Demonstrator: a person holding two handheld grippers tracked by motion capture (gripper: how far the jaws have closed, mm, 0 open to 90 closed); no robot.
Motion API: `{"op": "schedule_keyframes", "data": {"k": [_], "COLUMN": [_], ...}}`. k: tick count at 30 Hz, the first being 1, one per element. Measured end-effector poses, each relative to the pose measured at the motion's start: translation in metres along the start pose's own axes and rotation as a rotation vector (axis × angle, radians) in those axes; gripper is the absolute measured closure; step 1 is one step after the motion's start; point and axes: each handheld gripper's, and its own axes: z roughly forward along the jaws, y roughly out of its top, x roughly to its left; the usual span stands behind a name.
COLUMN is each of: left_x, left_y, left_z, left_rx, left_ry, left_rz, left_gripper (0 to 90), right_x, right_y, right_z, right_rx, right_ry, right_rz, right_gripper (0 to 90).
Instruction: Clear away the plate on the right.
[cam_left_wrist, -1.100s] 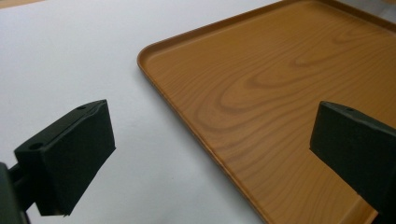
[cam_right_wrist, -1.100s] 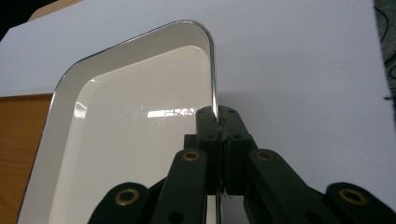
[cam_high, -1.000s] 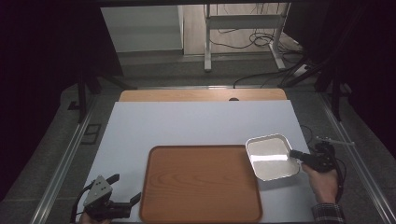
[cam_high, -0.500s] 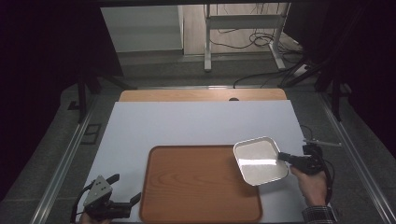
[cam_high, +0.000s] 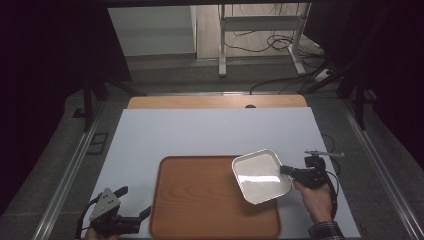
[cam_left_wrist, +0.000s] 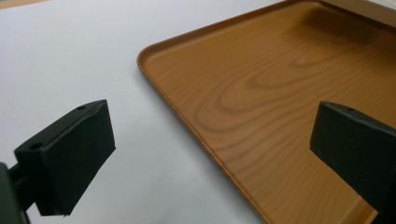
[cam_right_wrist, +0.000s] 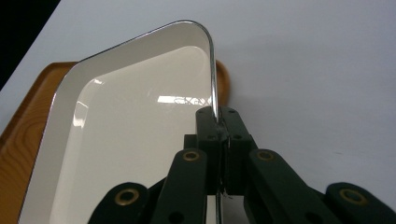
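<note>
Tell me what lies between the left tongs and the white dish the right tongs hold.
The wooden tray lies between the left tongs and the white dish, bare across that stretch, as seen in the high view.

The square dish (cam_high: 261, 176) looks like glossy white enamel or glazed ware, smooth, with bright reflections and a thin shiny rim. The tray (cam_high: 200, 200) shows a wood-grain finish, smooth with a soft sheen. The worktop (cam_high: 200, 132) has a matt, pale, even sheet surface. The right tongs (cam_right_wrist: 221, 140) and the left tongs (cam_left_wrist: 210, 158) are matt black, apparently plastic, with dull flat pads.

Right claw (cam_high: 286, 170) clamped, left claw (cam_high: 134, 202) agape
</note>
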Motion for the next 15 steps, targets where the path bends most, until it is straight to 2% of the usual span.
{"op": "schedule_keyframes", "data": {"k": [7, 15], "left_x": [0.000, 0.000], "left_y": [0.000, 0.000], "left_z": [0.000, 0.000], "left_rx": [0.002, 0.005], "left_ry": [-0.001, -0.001], "left_rz": [0.002, 0.007], "left_gripper": [0.0, 0.0], "right_x": [0.020, 0.035], "right_y": [-0.003, -0.004], "right_z": [0.017, 0.031], "right_rx": [0.015, 0.026], "right_ry": [0.025, 0.041], "right_rz": [-0.018, -0.023], "right_gripper": [88.1, 88.1]}}
